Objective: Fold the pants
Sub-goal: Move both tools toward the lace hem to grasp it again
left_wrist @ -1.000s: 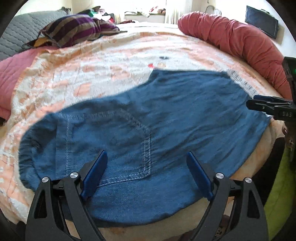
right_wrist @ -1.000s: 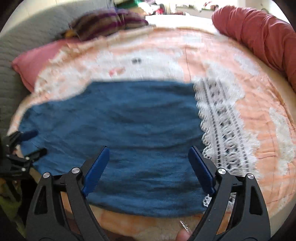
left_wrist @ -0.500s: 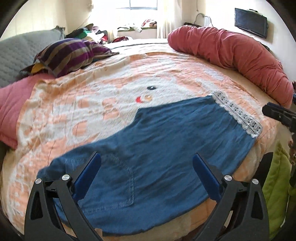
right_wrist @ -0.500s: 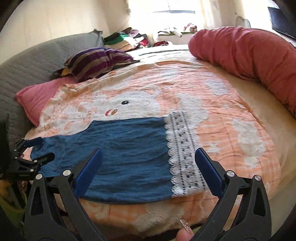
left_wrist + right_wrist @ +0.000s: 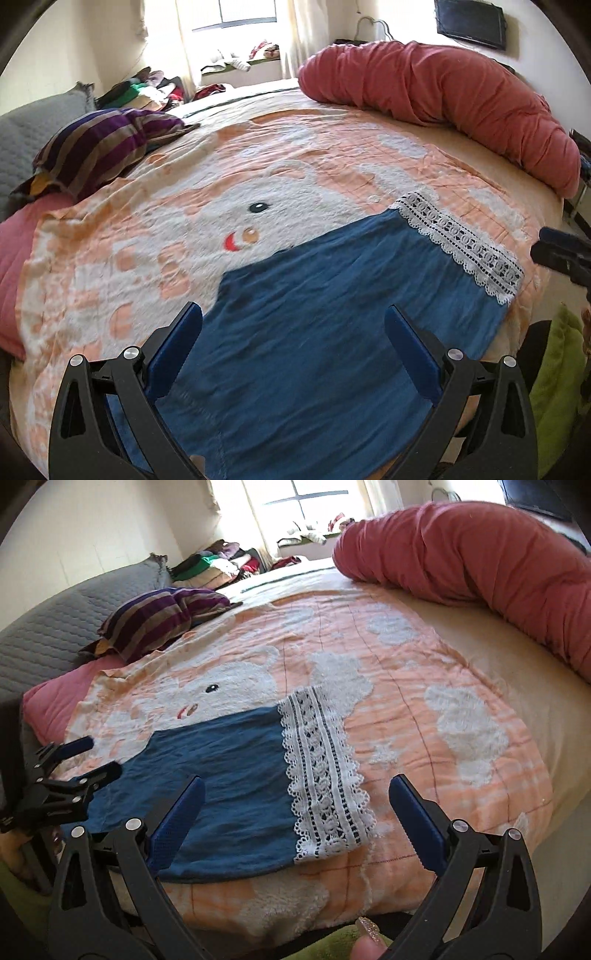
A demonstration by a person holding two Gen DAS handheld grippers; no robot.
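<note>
Blue denim pants (image 5: 332,314) with a white lace hem (image 5: 461,240) lie flat near the front edge of the bed; they also show in the right wrist view (image 5: 229,775), with the lace hem (image 5: 321,768) at their right end. My left gripper (image 5: 293,350) is open and empty, above the waist end of the pants. My right gripper (image 5: 295,819) is open and empty, above the lace hem end near the bed edge. Each gripper shows at the side of the other's view.
The pants rest on an orange and white blanket (image 5: 184,229) with a bear print. A long red bolster (image 5: 443,92) runs along the right side. A striped pillow (image 5: 103,147) and a grey pillow (image 5: 74,627) lie at the back left.
Both grippers have pulled back and up from the pants, so more of the bed and room shows. The pants lie still and flat.
</note>
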